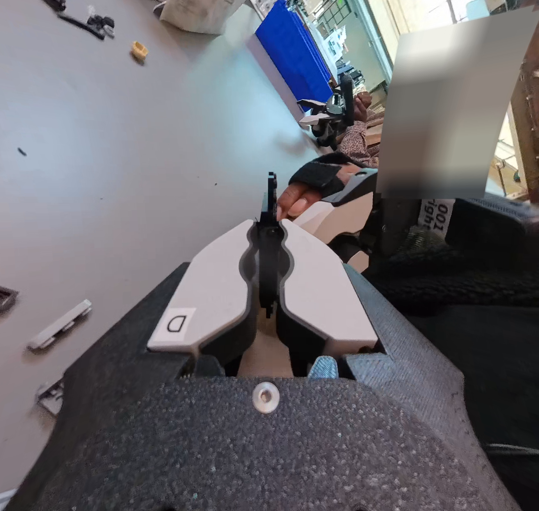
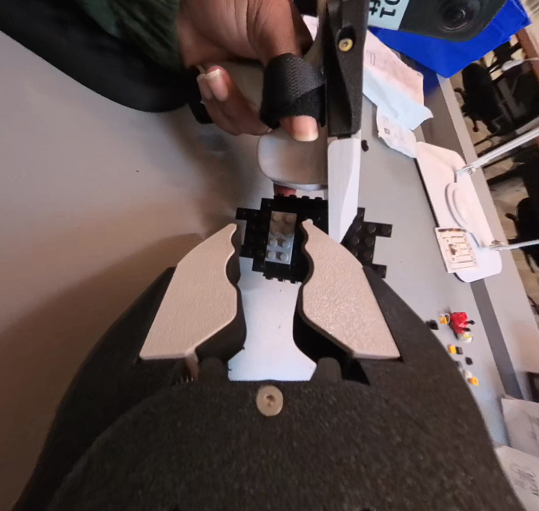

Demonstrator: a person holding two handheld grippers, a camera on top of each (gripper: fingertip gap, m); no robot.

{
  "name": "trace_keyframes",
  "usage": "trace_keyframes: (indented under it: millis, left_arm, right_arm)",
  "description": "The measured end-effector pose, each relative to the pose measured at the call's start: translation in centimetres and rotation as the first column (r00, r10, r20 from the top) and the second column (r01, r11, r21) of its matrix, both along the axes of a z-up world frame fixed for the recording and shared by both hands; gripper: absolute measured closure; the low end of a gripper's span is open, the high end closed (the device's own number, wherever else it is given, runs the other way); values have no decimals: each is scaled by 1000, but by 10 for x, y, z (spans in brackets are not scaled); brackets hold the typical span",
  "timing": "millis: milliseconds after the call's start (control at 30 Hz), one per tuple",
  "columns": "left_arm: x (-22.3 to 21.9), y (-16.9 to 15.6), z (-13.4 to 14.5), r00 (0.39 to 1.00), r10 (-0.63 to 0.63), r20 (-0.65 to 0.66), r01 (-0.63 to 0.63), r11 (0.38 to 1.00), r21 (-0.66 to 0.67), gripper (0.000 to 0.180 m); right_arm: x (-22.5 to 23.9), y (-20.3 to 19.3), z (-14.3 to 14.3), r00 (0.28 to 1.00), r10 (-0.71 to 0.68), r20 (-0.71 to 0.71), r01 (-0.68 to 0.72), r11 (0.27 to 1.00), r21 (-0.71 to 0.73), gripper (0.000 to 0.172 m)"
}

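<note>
Left wrist view: the left gripper (image 1: 267, 222) had its two pale fingers (image 1: 221, 275) drawn in tight on a black brick plate assembly (image 1: 269, 205), which stood edge-on and straight ahead between the tips, its long axis running away from the camera; the pads looked pressed to both flat faces; a bare fingertip of the person's right hand (image 1: 294, 202) touched the plate's right face just beyond the tips; the grey table (image 1: 116, 146) spread to the left, with a grey bar (image 1: 59, 327) near and a tan piece (image 1: 139, 49) and black bits (image 1: 84, 24) far.

Right wrist view: the right gripper (image 2: 269, 228) stood spread, its fingers (image 2: 201, 286) wide apart; the same black assembly (image 2: 262, 234) showed broadside, studs toward the lens, with a grey brick (image 2: 280, 240) seated in its middle, its long axis running near to far; the tips flanked the black frame, though whether either touched it I could not tell, and nothing looked pinched; the left gripper's white finger (image 2: 342, 187) came down from the far side onto the plate's right part, gripped by the left hand (image 2: 248, 44); so the left gripper held it and the right was nearest without holding; a red small figure (image 2: 459, 323) lay well off to the right.
</note>
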State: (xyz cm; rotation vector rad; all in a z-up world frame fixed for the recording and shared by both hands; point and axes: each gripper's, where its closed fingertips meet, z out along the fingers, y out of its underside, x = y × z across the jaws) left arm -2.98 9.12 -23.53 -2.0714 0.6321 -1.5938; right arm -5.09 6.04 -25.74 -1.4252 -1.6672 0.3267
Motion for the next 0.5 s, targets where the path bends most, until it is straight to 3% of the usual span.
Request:
trace_keyframes:
  millis: [167,233,500]
  left_arm:
    - [-1,0,-6,1000,20,-10,-20,997,-73,169]
    - [1,-1,-6,1000,17,-4,-17,996,-88,169]
    - [1,1,-11,999,40,-35,-42,998,-53,171]
  right_arm:
    - [-6,1,-5,999,-33,4,33,999,-4,140]
    - [-7,2,-2,998,-47,-29,46,998,-36,151]
    - [-6,4,0,991,-74,-109,60,990,-127,159]
